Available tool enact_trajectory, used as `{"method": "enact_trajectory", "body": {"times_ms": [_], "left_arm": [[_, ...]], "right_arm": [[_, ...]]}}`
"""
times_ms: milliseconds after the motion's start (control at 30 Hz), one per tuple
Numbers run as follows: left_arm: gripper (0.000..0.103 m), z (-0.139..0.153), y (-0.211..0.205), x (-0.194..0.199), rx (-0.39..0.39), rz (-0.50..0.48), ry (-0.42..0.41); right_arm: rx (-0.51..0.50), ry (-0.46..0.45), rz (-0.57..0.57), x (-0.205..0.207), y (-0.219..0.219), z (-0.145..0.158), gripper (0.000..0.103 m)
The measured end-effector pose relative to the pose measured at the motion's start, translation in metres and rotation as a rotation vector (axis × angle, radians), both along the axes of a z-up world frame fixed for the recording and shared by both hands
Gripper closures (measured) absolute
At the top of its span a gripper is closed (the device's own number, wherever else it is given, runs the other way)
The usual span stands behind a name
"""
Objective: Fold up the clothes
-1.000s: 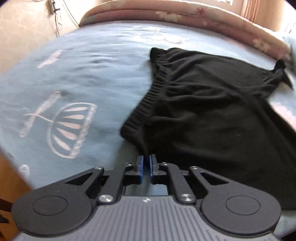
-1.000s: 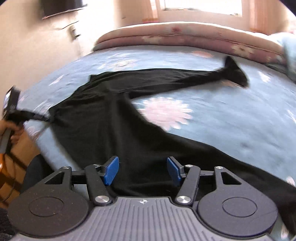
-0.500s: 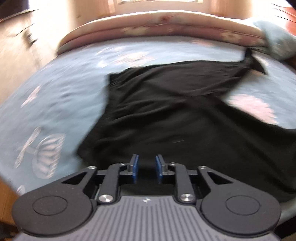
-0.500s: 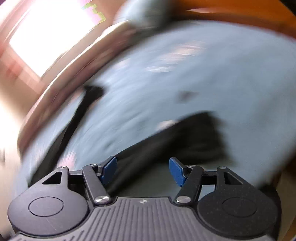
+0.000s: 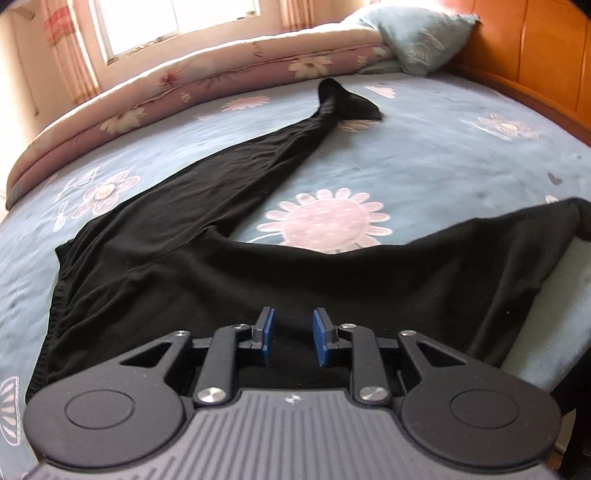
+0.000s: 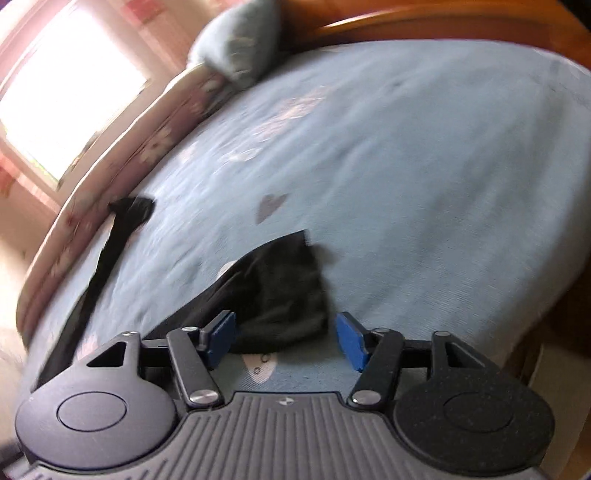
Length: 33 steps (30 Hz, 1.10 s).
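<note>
Black trousers (image 5: 229,266) lie flat on a blue flowered bed sheet (image 5: 424,147). The waistband is at the left, one leg runs away to the far middle, and the other leg (image 5: 498,251) stretches to the right. My left gripper (image 5: 292,336) hovers over the seat of the trousers. Its blue pads are a small gap apart, with nothing pinched between them. In the right wrist view the cuff end of the near leg (image 6: 288,288) lies between the fingers of my right gripper (image 6: 286,338). Its jaws are closing, and the pads stand just off the cloth on each side.
A rolled pink floral quilt (image 5: 184,85) lines the bed's far edge, with a blue pillow (image 5: 417,37) at its right end. A wooden headboard (image 5: 535,55) runs along the right side. A bright window (image 5: 166,22) is behind. The sheet beyond the cuff (image 6: 443,184) is bare.
The left gripper went from shut at the waistband to slightly open and swung right over the trousers. The right gripper rolled and swung to the near leg's cuff, and its jaws narrowed.
</note>
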<state>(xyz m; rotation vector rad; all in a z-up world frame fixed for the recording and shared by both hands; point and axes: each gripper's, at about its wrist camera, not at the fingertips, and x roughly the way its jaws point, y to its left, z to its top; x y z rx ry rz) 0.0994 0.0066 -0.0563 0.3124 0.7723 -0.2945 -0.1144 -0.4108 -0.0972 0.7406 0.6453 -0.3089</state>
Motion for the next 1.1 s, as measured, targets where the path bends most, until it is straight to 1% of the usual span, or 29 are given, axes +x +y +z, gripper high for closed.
{"method": "enact_trajectory", "body": {"times_ms": [33, 67, 100, 167, 233, 433, 567, 633, 700, 800, 833, 900, 967, 1033, 1067, 1100], "left_arm": [[0.077, 0.0, -0.002, -0.001, 0.006, -0.005, -0.001], [0.073, -0.001, -0.003, -0.003, 0.013, -0.009, -0.002], [0.07, -0.001, -0.005, -0.004, 0.02, -0.01, -0.006], [0.069, -0.001, -0.005, -0.006, 0.035, -0.009, -0.012], [0.069, -0.001, -0.003, -0.007, 0.042, -0.001, -0.015], [0.069, -0.002, 0.0, -0.01, 0.028, 0.006, -0.011], [0.069, -0.002, 0.0, -0.016, 0.022, -0.004, -0.013], [0.069, -0.001, 0.001, -0.018, 0.022, -0.004, -0.016], [0.069, 0.0, 0.001, -0.021, 0.029, -0.002, -0.024], [0.066, 0.0, 0.003, -0.022, 0.036, -0.003, -0.023], [0.065, 0.0, 0.003, -0.022, 0.037, -0.004, -0.02], [0.065, -0.002, 0.002, -0.021, 0.042, -0.006, -0.014], [0.065, -0.003, -0.001, -0.021, 0.043, -0.013, -0.009], [0.065, -0.003, -0.005, -0.023, 0.038, -0.026, -0.008], [0.065, -0.003, -0.007, -0.024, 0.037, -0.033, -0.007], [0.065, -0.003, -0.01, -0.024, 0.037, -0.04, -0.007]], "right_arm": [[0.009, 0.012, 0.024, 0.005, 0.002, -0.002, 0.087], [0.03, 0.027, 0.049, 0.009, 0.004, -0.006, 0.1], [0.035, 0.025, 0.055, 0.01, 0.005, -0.007, 0.1], [0.03, -0.01, 0.045, 0.008, 0.007, -0.005, 0.1], [0.03, -0.069, 0.042, 0.002, 0.005, 0.004, 0.1], [-0.027, -0.189, 0.038, -0.015, -0.006, 0.056, 0.1], [-0.032, -0.215, 0.017, -0.018, -0.018, 0.078, 0.101], [-0.047, -0.182, -0.001, -0.017, -0.023, 0.081, 0.101], [-0.059, -0.105, -0.016, -0.016, -0.029, 0.076, 0.101], [-0.04, -0.004, -0.037, -0.022, -0.037, 0.062, 0.101], [-0.031, 0.027, -0.052, -0.026, -0.039, 0.056, 0.097], [-0.006, 0.073, -0.078, -0.033, -0.044, 0.045, 0.096], [0.044, 0.065, -0.076, -0.037, -0.048, 0.037, 0.09], [0.071, 0.056, -0.074, -0.036, -0.048, 0.033, 0.082], [0.077, 0.052, -0.075, -0.035, -0.049, 0.031, 0.073], [0.076, 0.051, -0.079, -0.034, -0.049, 0.029, 0.069]]}}
